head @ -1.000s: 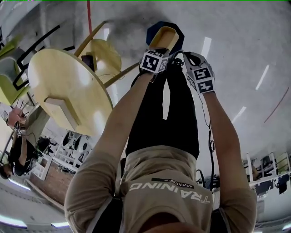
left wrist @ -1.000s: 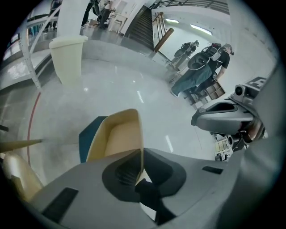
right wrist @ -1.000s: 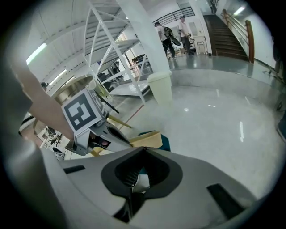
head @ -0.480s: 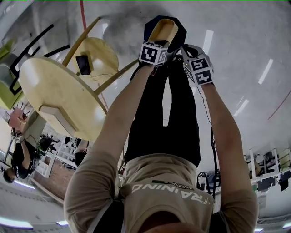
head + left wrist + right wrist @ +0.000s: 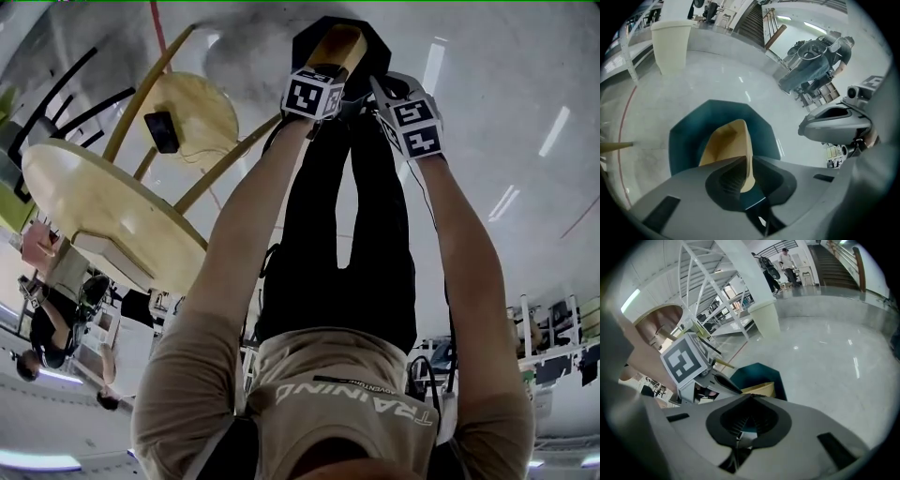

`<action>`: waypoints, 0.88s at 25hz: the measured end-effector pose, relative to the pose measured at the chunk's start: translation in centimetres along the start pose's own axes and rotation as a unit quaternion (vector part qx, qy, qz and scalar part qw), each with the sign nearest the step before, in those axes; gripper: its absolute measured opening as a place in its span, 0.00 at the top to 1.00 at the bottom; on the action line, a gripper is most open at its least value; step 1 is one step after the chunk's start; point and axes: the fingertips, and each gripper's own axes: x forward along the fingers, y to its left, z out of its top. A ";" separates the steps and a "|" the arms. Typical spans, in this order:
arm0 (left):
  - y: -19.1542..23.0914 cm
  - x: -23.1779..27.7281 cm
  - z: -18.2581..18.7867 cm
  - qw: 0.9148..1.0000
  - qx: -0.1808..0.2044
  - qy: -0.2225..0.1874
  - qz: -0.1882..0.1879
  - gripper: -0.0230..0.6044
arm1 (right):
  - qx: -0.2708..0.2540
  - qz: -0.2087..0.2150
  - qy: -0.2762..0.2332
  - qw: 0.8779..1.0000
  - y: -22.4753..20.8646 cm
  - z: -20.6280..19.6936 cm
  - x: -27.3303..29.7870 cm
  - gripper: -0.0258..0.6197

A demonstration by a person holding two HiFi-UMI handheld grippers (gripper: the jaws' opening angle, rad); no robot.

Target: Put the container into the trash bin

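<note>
The tan open container [image 5: 338,46] hangs over the dark teal trash bin [image 5: 373,49], which stands on the pale floor at the top of the head view. My left gripper [image 5: 328,75] is shut on the container's near rim. In the left gripper view the container wall [image 5: 726,143] is pinched between the jaws of the left gripper [image 5: 746,163], with the bin's opening [image 5: 686,136] around and below it. My right gripper [image 5: 380,89] hovers just right of the container. In its own view the right gripper [image 5: 751,397] has its jaws together with nothing between them, and the container [image 5: 761,390] and bin [image 5: 757,373] lie just beyond.
A round wooden table [image 5: 103,211] and a wooden stool [image 5: 192,108] carrying a dark device [image 5: 161,131] stand to the left. A white column base [image 5: 670,44] rises beyond the bin. People [image 5: 820,56] stand in the background near stairs.
Both grippers and the container have moved forward, so the container now sits more squarely over the bin. The table and stool have slid left in the view.
</note>
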 end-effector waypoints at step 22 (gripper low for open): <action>-8.6 -14.0 2.8 0.997 0.035 -0.064 -0.012 0.95 | 0.001 0.067 -0.044 0.997 8.6 4.3 -12.1 0.96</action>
